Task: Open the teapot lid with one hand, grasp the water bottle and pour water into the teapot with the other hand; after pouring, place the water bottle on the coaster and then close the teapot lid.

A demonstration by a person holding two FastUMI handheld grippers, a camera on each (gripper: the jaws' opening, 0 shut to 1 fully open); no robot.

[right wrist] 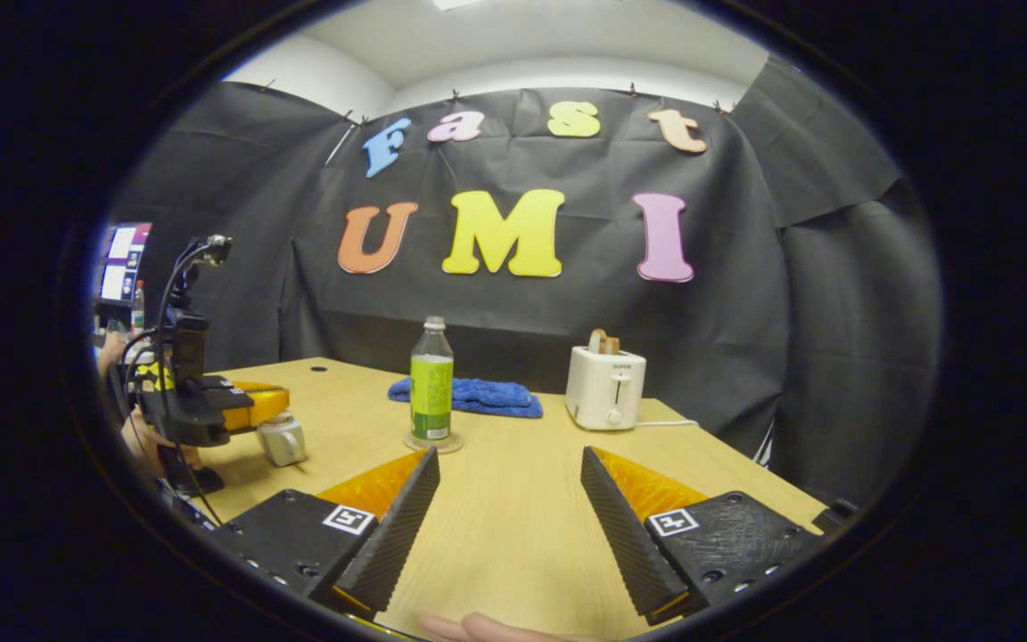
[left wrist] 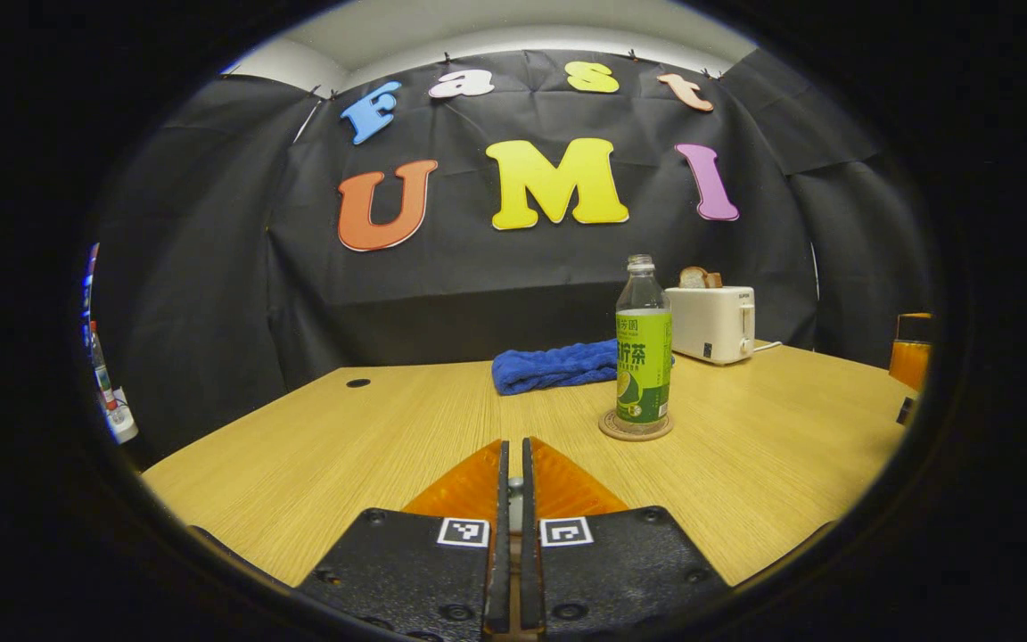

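The water bottle (right wrist: pixel 431 379) stands upright on the coaster (right wrist: pixel 432 442), about mid-surface, with a blue towel (right wrist: pixel 469 397) just behind it and a toaster (right wrist: pixel 604 387) toward the far right edge. The teapot (right wrist: pixel 282 439) sits near the left edge, right under the left gripper (right wrist: pixel 250 403); in the right gripper view its lid looks to be on, though it is small and partly hidden. The left gripper's fingers (left wrist: pixel 500 486) are pressed together with only a thin slit between them; whether they pinch the lid knob I cannot tell. The right gripper (right wrist: pixel 508 508) has its fingers spread wide, aimed toward the bottle but well apart from it.

Risks from here: the bottle is tall, narrow and seems uncapped, so a glancing finger could tip it and spill. The small lid knob could slip from the fingers, and the close towel could snag a finger
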